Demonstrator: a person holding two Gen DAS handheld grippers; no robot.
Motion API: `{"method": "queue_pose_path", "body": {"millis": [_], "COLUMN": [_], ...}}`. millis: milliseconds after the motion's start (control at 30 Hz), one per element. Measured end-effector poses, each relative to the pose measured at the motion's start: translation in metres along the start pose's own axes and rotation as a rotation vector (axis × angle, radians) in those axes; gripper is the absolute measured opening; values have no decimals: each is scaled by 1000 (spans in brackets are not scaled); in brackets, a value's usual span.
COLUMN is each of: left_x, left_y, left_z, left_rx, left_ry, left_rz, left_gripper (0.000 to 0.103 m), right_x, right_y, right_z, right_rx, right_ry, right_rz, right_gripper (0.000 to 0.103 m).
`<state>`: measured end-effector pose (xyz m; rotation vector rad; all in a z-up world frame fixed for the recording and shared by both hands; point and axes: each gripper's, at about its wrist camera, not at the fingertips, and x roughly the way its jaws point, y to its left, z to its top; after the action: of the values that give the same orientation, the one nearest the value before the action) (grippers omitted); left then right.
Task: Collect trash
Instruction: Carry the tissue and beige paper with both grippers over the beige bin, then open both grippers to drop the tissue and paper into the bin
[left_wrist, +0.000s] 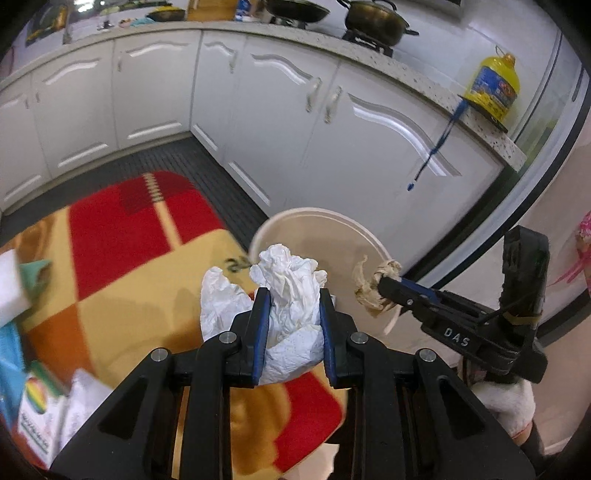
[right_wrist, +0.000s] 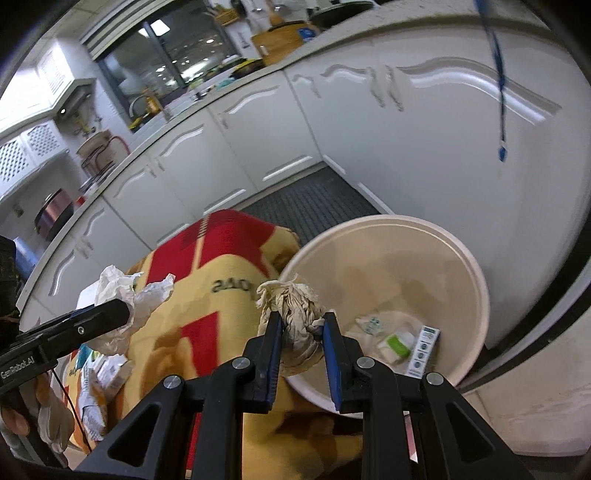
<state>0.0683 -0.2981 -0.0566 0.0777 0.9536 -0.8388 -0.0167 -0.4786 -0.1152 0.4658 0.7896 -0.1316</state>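
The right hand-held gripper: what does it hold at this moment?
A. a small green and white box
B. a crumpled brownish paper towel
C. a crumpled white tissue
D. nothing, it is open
B: the right hand-held gripper is shut on a crumpled brownish paper towel near the rim of the cream bin; the white tissue is in the left hand-held gripper.

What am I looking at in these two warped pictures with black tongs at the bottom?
A person holds one hand-held gripper in each hand; a wide-angle camera on each looks along its two fingers. The left camera's picture shows the left gripper shut on a crumpled white tissue, with the right gripper off to the side. The right camera's picture shows the right gripper shut on a brownish paper wad at the rim of a cream bin, which already holds a few small packets. Below lies a red and yellow rug with more litter.
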Motion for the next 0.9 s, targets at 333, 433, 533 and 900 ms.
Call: {"method": "queue_pose_path", "body": {"millis": [333, 433, 533, 900], "left_x": [46, 58, 69, 86], "left_y": [-30, -33, -35, -34], "left_z": [15, 18, 20, 18], "left_rx": [8, -6, -18, -41], "left_ry": [64, 81, 88, 91], "left_rz": [-38, -42, -41, -45], "left_gripper": [22, 22, 23, 31], "right_x": [14, 17, 19, 31], "right_y": [-42, -51, -56, -63], "right_z": [0, 0, 0, 0], "right_rx": [79, 90, 89, 114], "right_ry": [28, 37, 42, 63], "right_rz": [-61, -81, -98, -116], "right_gripper": [20, 20, 20, 20]}}
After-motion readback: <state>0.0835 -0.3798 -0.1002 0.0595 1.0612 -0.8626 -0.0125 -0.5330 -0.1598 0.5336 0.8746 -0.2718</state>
